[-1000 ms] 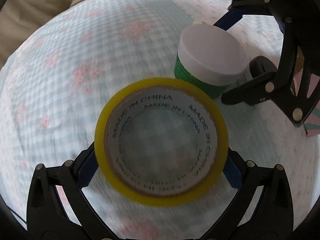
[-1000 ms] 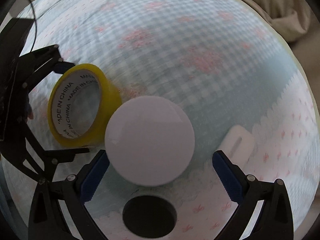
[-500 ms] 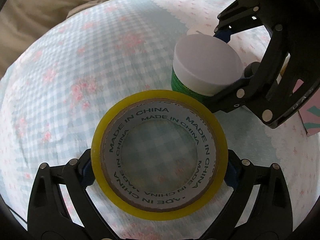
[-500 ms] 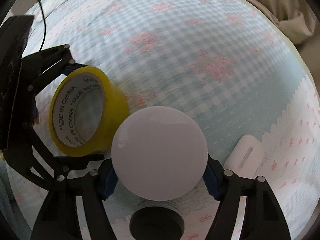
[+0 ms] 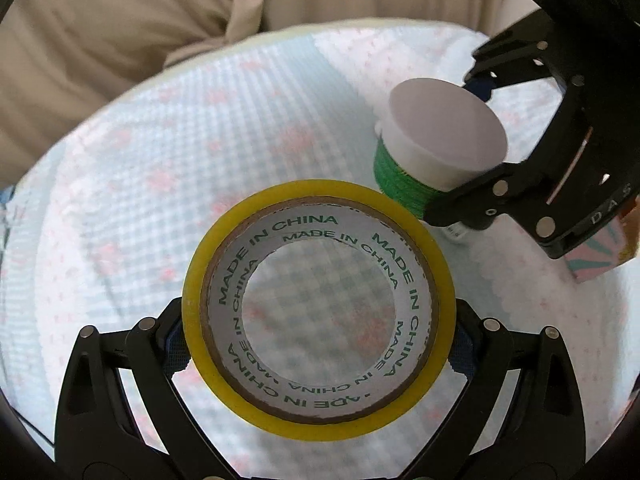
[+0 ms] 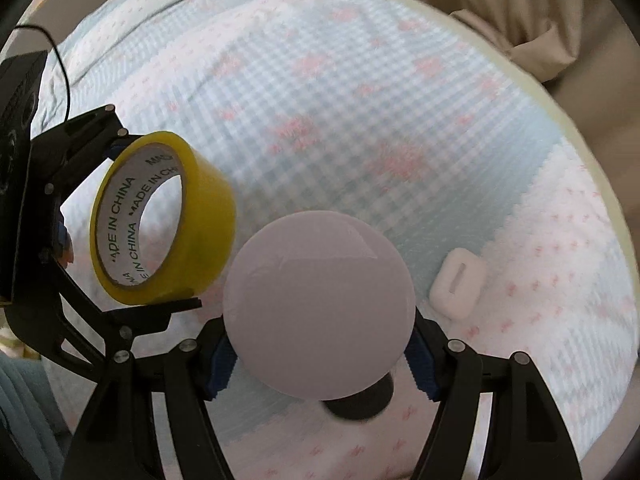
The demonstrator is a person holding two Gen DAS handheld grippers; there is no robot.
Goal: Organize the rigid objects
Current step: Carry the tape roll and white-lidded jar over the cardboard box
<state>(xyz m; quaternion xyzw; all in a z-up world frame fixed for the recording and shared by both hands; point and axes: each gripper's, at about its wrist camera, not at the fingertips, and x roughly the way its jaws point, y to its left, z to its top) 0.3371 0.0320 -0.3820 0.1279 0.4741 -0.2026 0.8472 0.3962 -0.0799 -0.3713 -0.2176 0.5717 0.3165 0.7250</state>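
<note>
We've got the tape (image 5: 318, 308) clamped between our left gripper's (image 5: 318, 350) blue pads, held clear above the quilt (image 5: 160, 168). The roll's open core faces straight back at the left camera, so its axis runs along the fingers, and we look right through the hole to the checks below; the cardboard ring reads "MADE IN CHINA". From the right wrist view the tape (image 6: 160, 220) sits up and left of the jar (image 6: 318, 304), tilted, its yellow band turned toward the jar.

Our right gripper (image 6: 320, 360) pinches the jar at its sides, white lid facing that camera, its axis along the fingers. In the left wrist view the jar (image 5: 436, 144) hangs up and right of the tape, very near it, lid angled up and left, green label wrapping the body below; whether they touch, we cannot tell.

Under the jar lies a dark round object (image 6: 360, 402), partly hidden. Right of the jar, a small white slotted piece (image 6: 458, 286) rests on the quilt. The quilt is pale blue gingham with pink flowers, white toward the jar's side. Beige fabric (image 5: 120, 20) bunches beyond it.
</note>
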